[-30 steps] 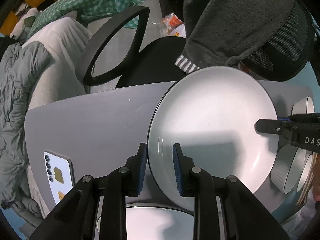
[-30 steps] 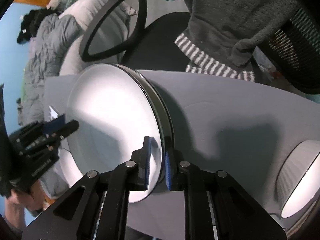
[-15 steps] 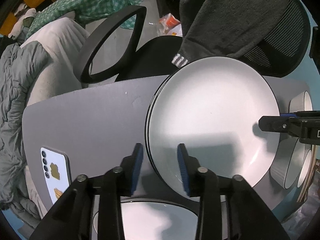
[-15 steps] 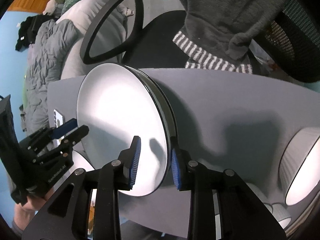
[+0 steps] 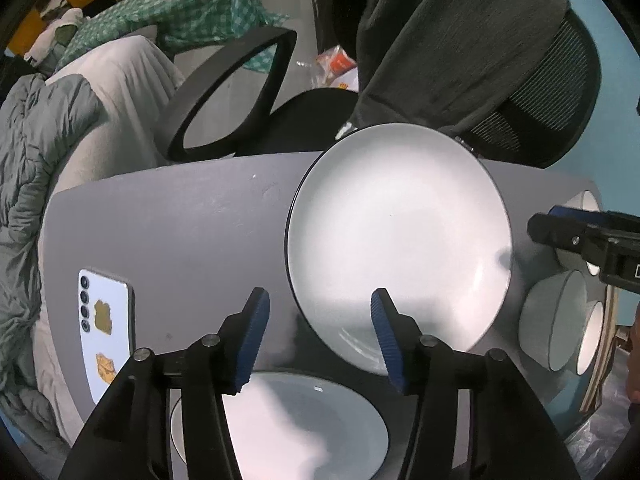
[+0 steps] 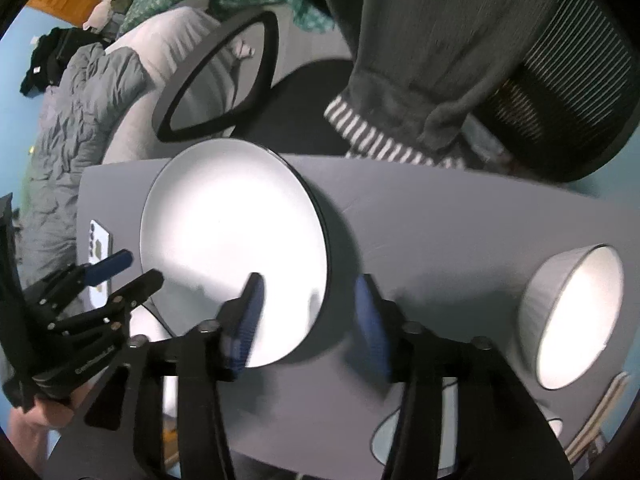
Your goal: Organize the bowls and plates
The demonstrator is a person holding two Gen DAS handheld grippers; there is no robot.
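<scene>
A large white plate (image 5: 396,240) with a dark rim lies on top of a plate stack (image 6: 236,256) on the grey table (image 5: 180,240). My left gripper (image 5: 320,332) hovers over the plate's near-left rim, its jaws opening, blue pads clear of the rim. My right gripper (image 6: 308,320) hangs over the opposite rim, jaws also opening and not touching it. Each gripper shows in the other's view: the right gripper (image 5: 546,222) and the left gripper (image 6: 142,268). A second white plate (image 5: 288,424) lies under my left gripper. White bowls (image 5: 556,320) stand right of the stack, one bowl (image 6: 572,312) tilted.
A white phone (image 5: 106,320) lies on the table's left part. A black office chair (image 5: 312,120) with a dark garment (image 5: 440,40) over its back stands behind the table. Grey bedding (image 5: 36,160) lies at the left. Chopstick-like sticks (image 6: 600,412) lie near the right edge.
Both grippers have let go of the plate's rim and spread their jaws. The plate has settled onto the stack, and both grippers have risen away from it.
</scene>
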